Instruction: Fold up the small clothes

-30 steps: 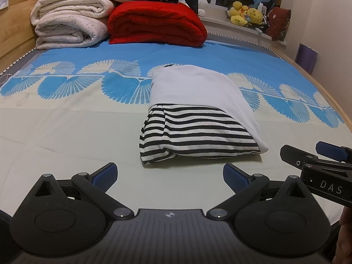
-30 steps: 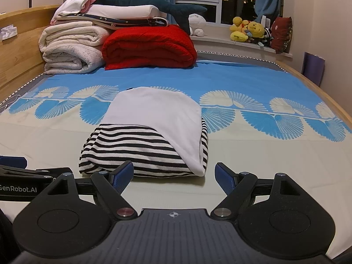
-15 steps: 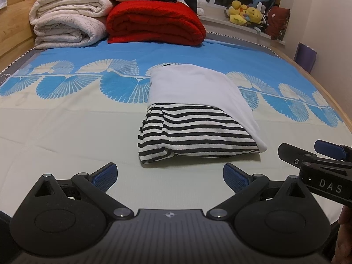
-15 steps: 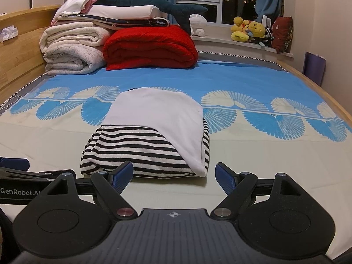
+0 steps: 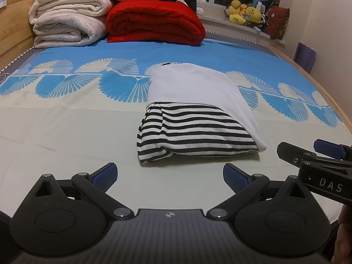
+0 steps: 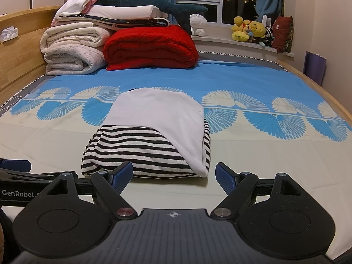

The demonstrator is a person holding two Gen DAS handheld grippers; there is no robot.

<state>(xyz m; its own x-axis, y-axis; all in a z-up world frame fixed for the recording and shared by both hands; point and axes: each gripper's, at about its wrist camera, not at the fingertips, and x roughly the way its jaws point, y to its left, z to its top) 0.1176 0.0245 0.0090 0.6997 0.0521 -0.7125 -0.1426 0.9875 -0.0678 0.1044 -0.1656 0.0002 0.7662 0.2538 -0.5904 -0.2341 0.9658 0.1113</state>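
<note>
A folded garment, white on top with black-and-white stripes below, lies flat in the middle of the bed. My left gripper stands open just short of its near edge, nothing between the blue pads. My right gripper is also open, low over the sheet, with its left pad in front of the striped fold. The right gripper's fingers show at the right of the left wrist view. Beside the right wrist view's left edge sits the left gripper's arm.
Folded cream blankets, a red quilt and a plush shark are stacked at the bed's far end. A wooden frame runs along the left. Stuffed toys sit on the window ledge. A hand's edge shows lower right.
Both grippers have crept slightly nearer to the garment and stayed open. The garment has not moved.
</note>
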